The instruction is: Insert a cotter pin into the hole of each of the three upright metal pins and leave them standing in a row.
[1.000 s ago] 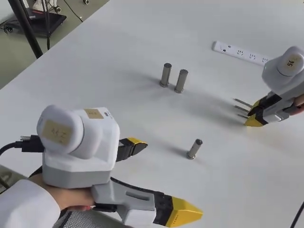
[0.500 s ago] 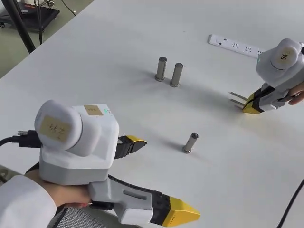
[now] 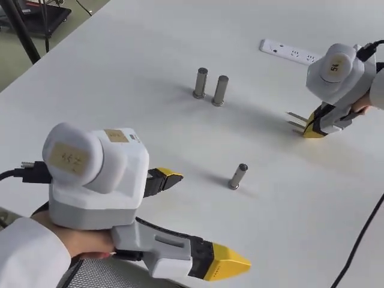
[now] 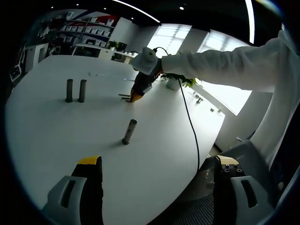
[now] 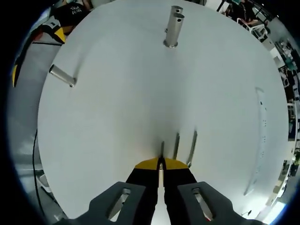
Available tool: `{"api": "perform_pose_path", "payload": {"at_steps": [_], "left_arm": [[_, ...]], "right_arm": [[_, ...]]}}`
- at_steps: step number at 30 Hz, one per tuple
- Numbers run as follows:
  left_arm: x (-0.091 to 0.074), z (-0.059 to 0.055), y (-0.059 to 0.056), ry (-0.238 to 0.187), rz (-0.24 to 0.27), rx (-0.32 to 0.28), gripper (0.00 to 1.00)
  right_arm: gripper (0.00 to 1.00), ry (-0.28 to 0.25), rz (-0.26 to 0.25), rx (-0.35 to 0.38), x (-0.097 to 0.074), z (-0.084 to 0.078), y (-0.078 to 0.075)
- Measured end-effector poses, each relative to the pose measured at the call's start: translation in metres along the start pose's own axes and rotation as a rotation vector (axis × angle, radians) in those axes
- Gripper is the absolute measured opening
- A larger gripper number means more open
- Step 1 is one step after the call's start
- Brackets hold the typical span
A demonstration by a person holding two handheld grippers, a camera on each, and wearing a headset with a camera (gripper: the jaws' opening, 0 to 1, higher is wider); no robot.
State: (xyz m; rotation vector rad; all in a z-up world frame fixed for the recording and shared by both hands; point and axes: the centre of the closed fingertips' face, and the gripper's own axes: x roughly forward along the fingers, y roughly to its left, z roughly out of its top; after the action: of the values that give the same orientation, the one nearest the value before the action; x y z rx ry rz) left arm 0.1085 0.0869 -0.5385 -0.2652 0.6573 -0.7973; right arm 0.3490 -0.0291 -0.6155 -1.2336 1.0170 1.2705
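My right gripper has its jaws pressed together at the table, and the nearest cotter runs into the seam, so it looks pinched. My left gripper has its jaws wide and empty, low near me. The other cotters lie just beside the right tips. I'd lift straight, keep the cotter level, line it up with a pin's cross hole, and steady that pin with the left. Two metal pins stand side by side; the third pin stands apart, nearer me. I can't read the third pin's hole, and the jaw tips hide the pinched cotter's end.
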Motion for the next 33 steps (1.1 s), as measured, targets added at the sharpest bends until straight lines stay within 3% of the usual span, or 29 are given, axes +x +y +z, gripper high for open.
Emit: {"api": "perform_pose_path", "payload": {"at_steps": [11,13,14,17,19,20,22,27,29,33], "left_arm": [[0.001,0.001,-0.002,0.006,-0.008,-0.003,0.99],[0.0,0.003,-0.002,-0.001,-0.007,-0.002,0.99],[-0.001,0.004,-0.001,-0.004,-0.007,0.001,0.99],[-0.002,0.006,0.0,-0.004,-0.005,0.006,0.99],[-0.003,0.007,0.001,-0.001,-0.005,0.012,0.99],[-0.003,0.008,0.001,-0.002,-0.004,0.016,0.99],[-0.003,0.01,0.003,-0.002,-0.001,0.018,0.99],[-0.003,0.017,0.004,-0.01,-0.003,0.034,0.99],[-0.002,0.018,0.006,-0.003,0.002,0.042,0.99],[-0.001,0.021,0.006,0.004,0.0,0.063,0.94]], "right_arm": [[0.0,-0.038,-0.012,0.035,-0.001,-0.002,0.001],[0.0,-0.031,-0.03,0.033,-0.001,-0.003,0.0],[0.0,-0.004,-0.038,0.04,-0.002,-0.008,0.001],[0.0,-0.009,-0.029,0.02,-0.005,-0.009,0.007],[0.0,-0.033,-0.031,0.046,-0.011,-0.008,0.008],[0.0,-0.068,-0.04,0.11,-0.016,-0.005,0.008],[0.0,-0.141,-0.034,0.171,-0.025,0.001,0.009],[0.0,-0.233,-0.046,0.238,-0.045,0.002,0.009],[0.0,-0.24,-0.069,0.228,-0.057,0.001,0.009],[0.0,-0.249,-0.103,0.218,-0.064,-0.009,0.005]]}}
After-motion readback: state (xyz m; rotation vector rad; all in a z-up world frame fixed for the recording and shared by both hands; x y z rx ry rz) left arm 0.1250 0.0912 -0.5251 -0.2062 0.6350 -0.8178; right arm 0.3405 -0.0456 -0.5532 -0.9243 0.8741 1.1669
